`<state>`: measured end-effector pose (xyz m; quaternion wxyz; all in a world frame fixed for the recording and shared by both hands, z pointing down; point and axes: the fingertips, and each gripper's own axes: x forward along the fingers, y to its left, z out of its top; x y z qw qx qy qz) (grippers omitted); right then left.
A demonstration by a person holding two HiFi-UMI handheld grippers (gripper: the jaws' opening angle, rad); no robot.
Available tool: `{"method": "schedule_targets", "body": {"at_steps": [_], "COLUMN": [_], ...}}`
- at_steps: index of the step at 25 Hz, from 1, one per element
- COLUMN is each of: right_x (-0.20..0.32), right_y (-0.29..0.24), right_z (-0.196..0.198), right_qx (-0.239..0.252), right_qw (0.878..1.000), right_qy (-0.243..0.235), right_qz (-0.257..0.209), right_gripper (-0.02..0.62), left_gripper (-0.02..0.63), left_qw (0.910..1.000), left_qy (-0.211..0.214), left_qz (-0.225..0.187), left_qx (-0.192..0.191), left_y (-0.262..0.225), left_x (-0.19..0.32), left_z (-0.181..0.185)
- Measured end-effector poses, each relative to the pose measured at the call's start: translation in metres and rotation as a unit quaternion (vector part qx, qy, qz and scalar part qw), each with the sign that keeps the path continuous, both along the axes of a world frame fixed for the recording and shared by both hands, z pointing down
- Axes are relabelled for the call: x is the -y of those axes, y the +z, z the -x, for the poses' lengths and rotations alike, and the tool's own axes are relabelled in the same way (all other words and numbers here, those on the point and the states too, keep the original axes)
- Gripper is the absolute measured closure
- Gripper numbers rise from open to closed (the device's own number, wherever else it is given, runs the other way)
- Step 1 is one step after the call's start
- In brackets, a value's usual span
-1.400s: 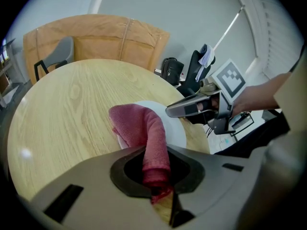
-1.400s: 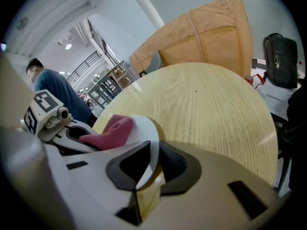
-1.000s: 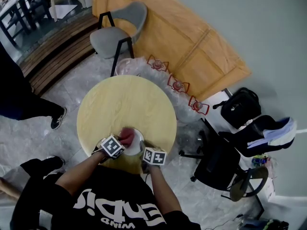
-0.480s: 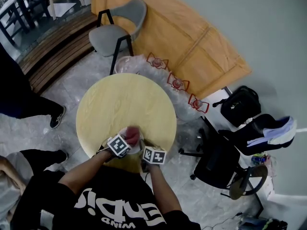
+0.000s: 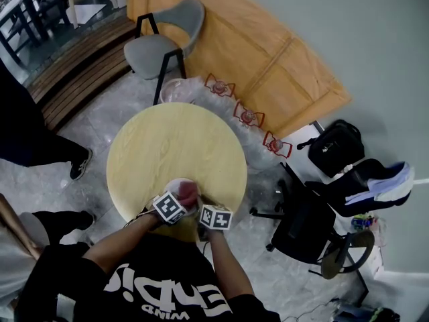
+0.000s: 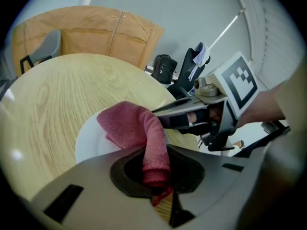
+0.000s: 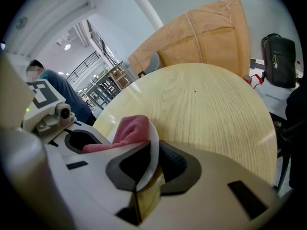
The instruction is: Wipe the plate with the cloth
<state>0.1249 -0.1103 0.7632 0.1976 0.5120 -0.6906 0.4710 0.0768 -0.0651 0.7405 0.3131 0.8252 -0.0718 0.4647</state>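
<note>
One round wooden bench [image 5: 174,146] carries one white plate [image 6: 93,140] at its near edge. Two tongs are at the plate. The right tongs [image 7: 151,169] are clamped on the plate's rim. The left tongs [image 6: 156,183] pinch the single pink cloth [image 6: 132,126], whose bunched free end lies on the plate's face. One grey chair [image 5: 161,42] stands beyond the bench.

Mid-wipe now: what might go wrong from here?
1. The right gripper pinches only the rim of the white plate; a hard wipe may twist it free.
2. The plate lies near the edge of the round table and might slide off.
3. The left gripper clamps just one end of the pink cloth, which may pull out.
</note>
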Motion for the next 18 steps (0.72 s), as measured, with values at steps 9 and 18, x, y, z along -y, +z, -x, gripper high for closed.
{"method": "schedule_targets", "body": {"at_steps": [9,18], "right_x": [-0.001,0.014], "right_y": [0.001,-0.088], "right_z": [-0.003,-0.003], "right_qx": [-0.011,-0.026], "right_qw": [1.000,0.996], "right_qy": [-0.007,-0.059], "right_qz": [0.018,-0.063], "right_gripper": [0.523,0.523], "left_gripper": [0.554,0.554], "left_qw": [0.9993,0.9916], "left_qy": [-0.033,-0.090], "left_qz": [-0.001,-0.069], "left_qx": [-0.016,-0.063], "left_y": [-0.014,-0.087], "left_x": [0.000,0.035], "left_z": [0.025,0.043]}}
